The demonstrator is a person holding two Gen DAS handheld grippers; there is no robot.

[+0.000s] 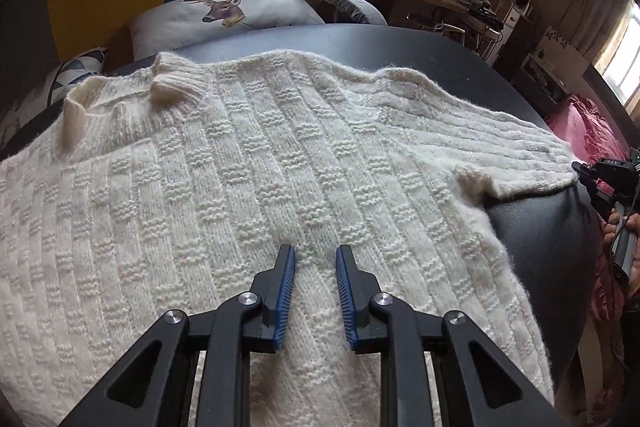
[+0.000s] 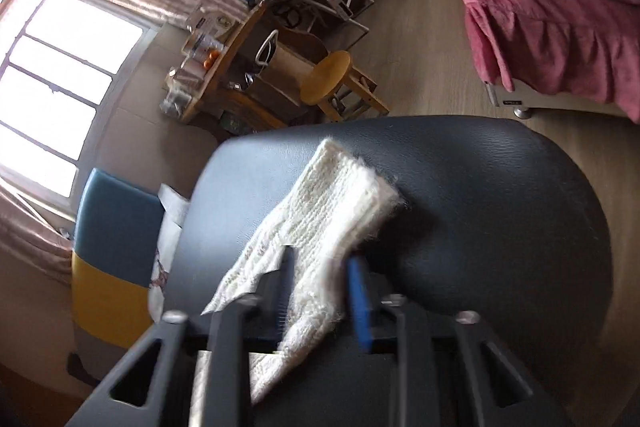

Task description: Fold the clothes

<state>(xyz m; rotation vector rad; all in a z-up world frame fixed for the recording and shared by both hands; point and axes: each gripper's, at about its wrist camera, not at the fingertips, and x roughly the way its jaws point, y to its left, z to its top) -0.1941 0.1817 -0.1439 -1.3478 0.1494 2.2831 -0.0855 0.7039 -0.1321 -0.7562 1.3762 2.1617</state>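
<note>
— Where's the fluffy cream knitted sweater (image 1: 248, 163)?
— Flat on the dark leather bench (image 1: 532, 227). Your left tongs (image 1: 315, 251) hover spread over its middle. Your right tongs (image 2: 320, 263) straddle the sleeve (image 2: 336, 203).
— Next?
— You pinch it and carry it across, I'd guess.

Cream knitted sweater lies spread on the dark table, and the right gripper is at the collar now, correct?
Not the collar. The right gripper is at a sleeve end of the cream knitted sweater, as the right wrist view shows. The sweater does lie spread on the dark table.
</note>
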